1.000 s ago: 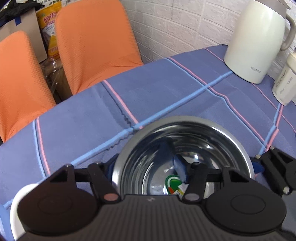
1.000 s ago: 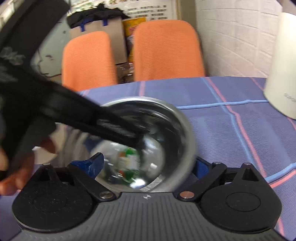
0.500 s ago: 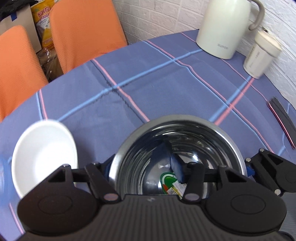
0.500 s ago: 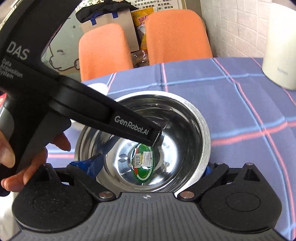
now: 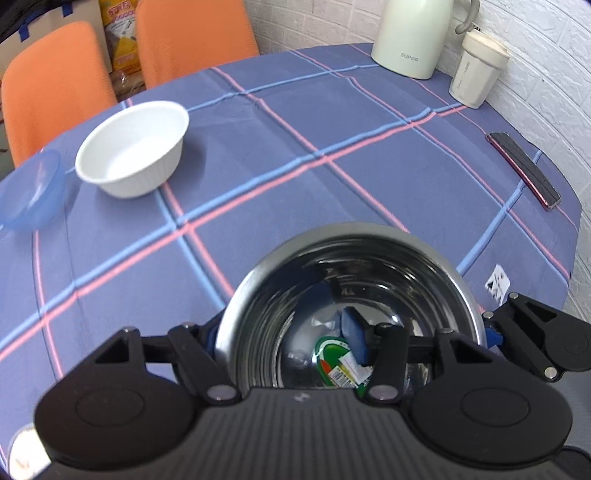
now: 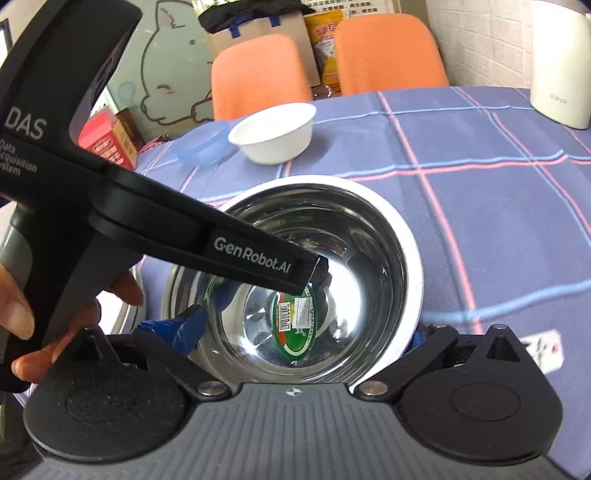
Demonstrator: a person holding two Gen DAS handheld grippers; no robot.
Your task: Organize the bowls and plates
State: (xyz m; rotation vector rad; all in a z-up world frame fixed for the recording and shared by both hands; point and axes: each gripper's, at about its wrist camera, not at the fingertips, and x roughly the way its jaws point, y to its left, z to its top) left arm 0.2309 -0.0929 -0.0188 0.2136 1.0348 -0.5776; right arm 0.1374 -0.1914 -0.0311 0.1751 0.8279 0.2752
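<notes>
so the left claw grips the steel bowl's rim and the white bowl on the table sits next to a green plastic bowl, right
Not quite: the plastic bowl beside the white bowl is blue, not green, as the left wrist view shows. The left claw does grip the steel bowl by its rim.

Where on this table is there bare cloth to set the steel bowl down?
Widest bare tablecloth: mid-table, bordered by the white bowl, the jug, the phone and the held steel bowl. Crowded: left edge, where white bowl and blue dish sit close; wall side, with jug, cup and phone.
</notes>
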